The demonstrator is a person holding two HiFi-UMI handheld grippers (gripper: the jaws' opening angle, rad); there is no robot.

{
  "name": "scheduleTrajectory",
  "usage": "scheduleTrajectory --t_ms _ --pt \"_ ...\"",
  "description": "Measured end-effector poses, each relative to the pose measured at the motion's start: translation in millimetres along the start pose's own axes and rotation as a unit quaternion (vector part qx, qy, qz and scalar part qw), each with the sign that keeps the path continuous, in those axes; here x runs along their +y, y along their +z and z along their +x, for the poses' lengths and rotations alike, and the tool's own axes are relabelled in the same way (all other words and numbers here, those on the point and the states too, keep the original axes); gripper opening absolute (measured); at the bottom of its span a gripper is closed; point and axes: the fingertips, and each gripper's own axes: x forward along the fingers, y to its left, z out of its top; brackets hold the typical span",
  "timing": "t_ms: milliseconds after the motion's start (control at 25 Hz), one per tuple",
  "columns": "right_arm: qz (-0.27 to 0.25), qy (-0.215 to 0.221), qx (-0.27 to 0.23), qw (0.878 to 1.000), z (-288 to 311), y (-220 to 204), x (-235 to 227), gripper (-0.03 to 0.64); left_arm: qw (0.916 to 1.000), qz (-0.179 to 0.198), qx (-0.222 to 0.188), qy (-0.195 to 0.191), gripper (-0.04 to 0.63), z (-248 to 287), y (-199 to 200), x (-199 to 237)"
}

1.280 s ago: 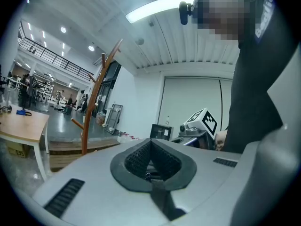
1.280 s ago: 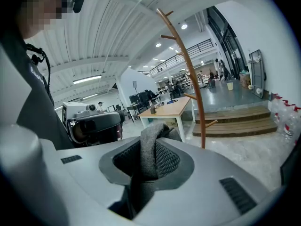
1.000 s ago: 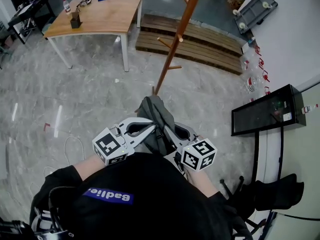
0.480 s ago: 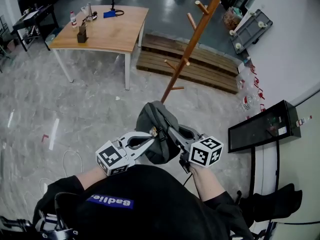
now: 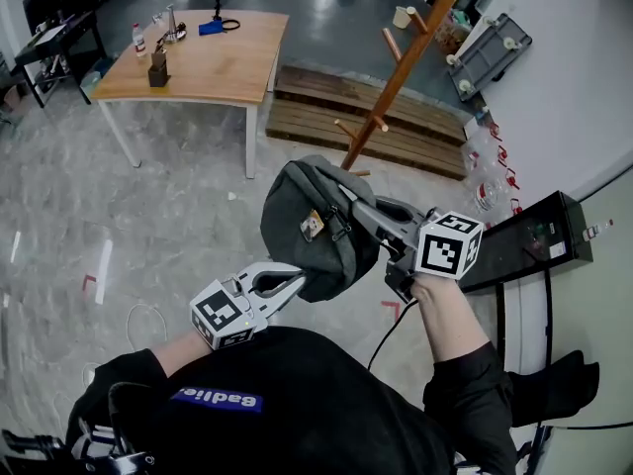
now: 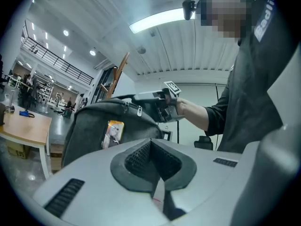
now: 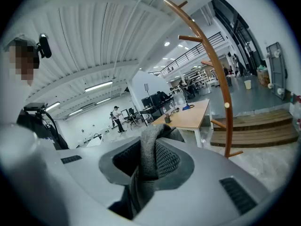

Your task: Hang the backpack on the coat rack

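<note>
A dark grey backpack [image 5: 312, 228] hangs in the air in front of me, with a small picture tag on its side. My right gripper [image 5: 354, 201] is shut on its top strap [image 7: 149, 154], which runs up between the jaws. My left gripper [image 5: 297, 283] sits just under the bag's lower edge, jaws shut with nothing between them; from it I see the backpack [image 6: 108, 126] ahead and the right gripper [image 6: 157, 100] on top of it. The brown wooden coat rack [image 5: 401, 62] stands just beyond the bag, its pegs bare; in the right gripper view the coat rack [image 7: 221, 79] rises at the right.
A wooden table [image 5: 198, 52] with small items stands at the back left. Wooden pallets [image 5: 376, 117] lie behind the rack's foot. A black cabinet [image 5: 524, 240] stands along the white wall at the right. A wheeled cart [image 5: 490, 47] leans at the far right.
The right gripper has lifted the backpack up and to the right, closer to the coat rack. The left gripper has stayed low and now sits below the bag.
</note>
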Motion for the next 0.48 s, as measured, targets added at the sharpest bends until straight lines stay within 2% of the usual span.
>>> scheduleTrajectory --t_ms 160,280,360,480 --pt "-0.013 0.029 0.001 0.999 3.0 58.2 -1.2 0.072 1.0 -0.004 0.005 -0.001 -0.002 7.3 7.7 8.9" --pt "-0.029 0.054 -0.001 0.998 3.5 76.1 1.8 0.072 0.9999 0.012 0.003 0.005 -0.002 8.5 -6.9 9.5" --pt "-0.04 0.073 -0.002 0.997 2.8 93.0 -0.8 0.072 0.9997 0.016 0.001 0.017 -0.002 18.3 -9.6 15.1" --pt "-0.047 0.111 0.0 0.993 4.4 132.2 -11.2 0.072 0.9987 0.02 -0.004 0.046 -0.002 46.7 8.3 31.3"
